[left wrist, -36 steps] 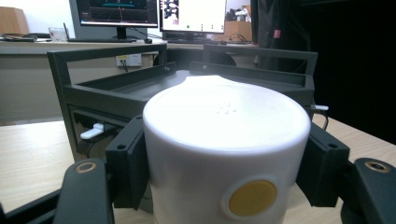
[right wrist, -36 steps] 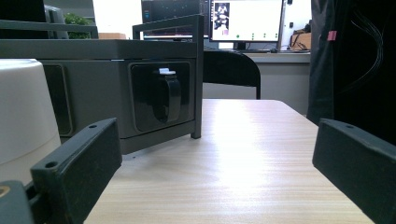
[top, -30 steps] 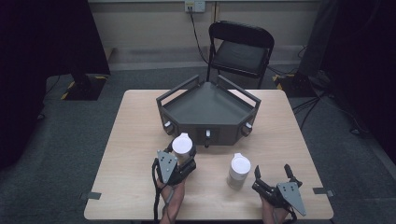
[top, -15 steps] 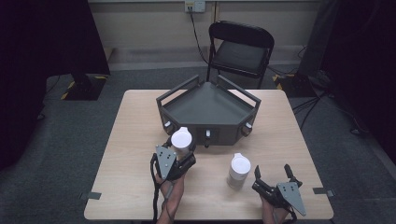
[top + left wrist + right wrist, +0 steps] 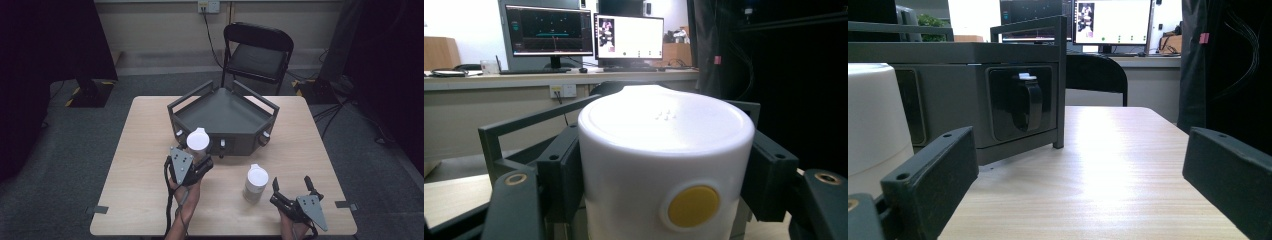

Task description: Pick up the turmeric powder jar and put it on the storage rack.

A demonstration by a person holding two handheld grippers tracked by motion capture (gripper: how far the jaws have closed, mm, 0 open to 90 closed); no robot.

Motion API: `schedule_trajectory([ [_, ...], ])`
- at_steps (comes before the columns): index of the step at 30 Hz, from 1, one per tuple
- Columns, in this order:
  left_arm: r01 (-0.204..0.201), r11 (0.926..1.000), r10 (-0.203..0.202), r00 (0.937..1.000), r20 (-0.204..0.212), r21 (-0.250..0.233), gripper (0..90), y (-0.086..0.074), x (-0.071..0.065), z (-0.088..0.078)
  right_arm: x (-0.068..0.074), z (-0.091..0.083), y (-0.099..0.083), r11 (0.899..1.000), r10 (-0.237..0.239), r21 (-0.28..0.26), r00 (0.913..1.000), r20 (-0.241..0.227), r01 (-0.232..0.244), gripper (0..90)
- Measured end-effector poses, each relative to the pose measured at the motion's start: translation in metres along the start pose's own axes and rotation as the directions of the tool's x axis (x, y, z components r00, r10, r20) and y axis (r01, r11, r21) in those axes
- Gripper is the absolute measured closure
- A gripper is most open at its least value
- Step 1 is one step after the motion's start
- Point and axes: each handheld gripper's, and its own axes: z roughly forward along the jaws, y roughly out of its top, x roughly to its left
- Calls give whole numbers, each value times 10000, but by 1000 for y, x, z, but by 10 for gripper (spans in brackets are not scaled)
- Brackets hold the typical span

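Note:
My left gripper (image 5: 202,158) is shut on a white lidded container (image 5: 197,139) and holds it off the table just in front of the grey tray (image 5: 223,104). In the left gripper view the container (image 5: 664,150) has a yellow dot on its side, and the black pads (image 5: 561,172) press on both of its flanks. A second white container (image 5: 255,182) stands upright on the table right of centre. My right gripper (image 5: 291,186) rests open near the table's front right, just right of that container. In the right gripper view this container (image 5: 870,120) is beyond the left jaw, outside the gap.
The tray (image 5: 973,60) has raised rail handles and latches on its front faces. The wooden table (image 5: 145,150) has bare room at its left and right. A black chair (image 5: 257,52) stands behind the table. Dark curtains hang on both sides.
My left gripper has risen and moved toward the tray with the white container in it. The right gripper and the second container have stayed put.

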Motion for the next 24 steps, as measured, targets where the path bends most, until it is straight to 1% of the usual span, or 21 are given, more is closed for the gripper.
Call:
schedule_trajectory([
  [4, 4, 10000, -4, 10000, 5, 17, 304, 4, 3, 7, 0, 0, 0, 10000, 1, -1, 10000, -7, -1, 1],
  [7, 175, 9998, -174, 9998, -44, 52, 305, 9, 5, 11, 0, 0, 0, 10000, -1, 1, 10000, -3, 1, 1],
  [8, 153, 9999, -153, 9999, -33, -4, 305, 9, 6, 12, 0, 0, 0, 10000, -12, 3, 10000, 5, 12, 1],
  [10, -15, 10000, 14, 10000, -74, -10, 305, 13, 5, 15, 0, 0, 0, 10000, -19, 5, 10000, 5, 19, 1],
  [15, -62, 10000, 62, 9999, -88, -35, 305, 22, 7, 24, -1, 0, 0, 10000, -2, -1, 10000, -33, 2, 1],
  [18, -175, 9998, 174, 9998, 76, 71, 305, 30, 10, 29, -1, 0, 0, 10000, -5, 1, 10000, -33, 5, 1],
  [23, -275, 9996, 275, 9995, 161, 28, 305, 39, 11, 36, -1, 0, 0, 10000, -1, -1, 10000, -34, 1, 1],
  [24, -325, 9995, 325, 9993, 197, 34, 306, 43, 11, 40, -1, 0, 0, 10000, 0, -2, 10000, -36, 0, 1],
])
